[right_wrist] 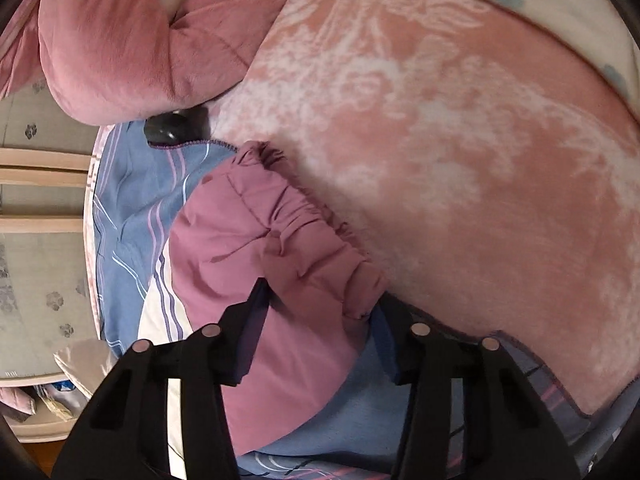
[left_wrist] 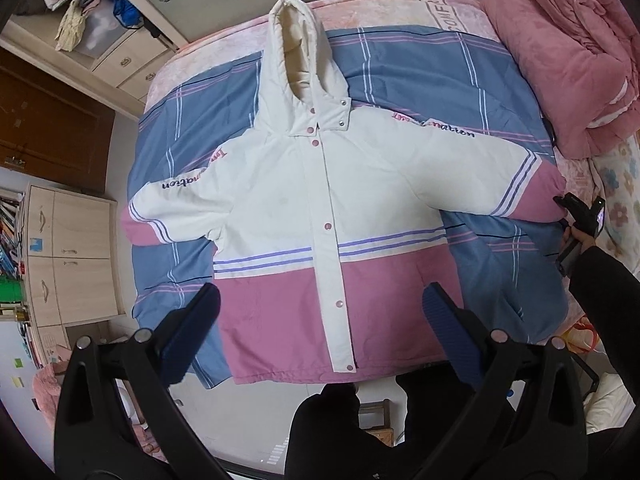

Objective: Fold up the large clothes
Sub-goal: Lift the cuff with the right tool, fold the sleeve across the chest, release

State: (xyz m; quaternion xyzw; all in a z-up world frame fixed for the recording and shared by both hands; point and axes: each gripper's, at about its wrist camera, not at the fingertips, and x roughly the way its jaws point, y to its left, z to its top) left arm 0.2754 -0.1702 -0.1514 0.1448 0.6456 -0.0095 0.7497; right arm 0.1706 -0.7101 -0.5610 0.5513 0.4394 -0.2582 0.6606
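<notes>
A white and pink hooded jacket [left_wrist: 320, 200] lies spread flat, front up, on a blue striped sheet [left_wrist: 420, 72]. My left gripper [left_wrist: 320, 308] is open and empty, held above the jacket's pink hem. My right gripper [left_wrist: 580, 216] is at the jacket's right pink cuff [left_wrist: 548, 196]. In the right wrist view the cuff [right_wrist: 288, 248] sits between the right gripper's [right_wrist: 320, 312] open fingers, which straddle the sleeve end without clamping it.
A rolled pink quilt [left_wrist: 568, 56] lies at the bed's far right, also in the right wrist view [right_wrist: 132, 40]. A pink patterned blanket [right_wrist: 460, 140] covers the bed beside the sheet. A wooden cabinet [left_wrist: 72, 248] and drawers [left_wrist: 132, 60] stand left. A dark object [right_wrist: 172, 128] rests under the quilt.
</notes>
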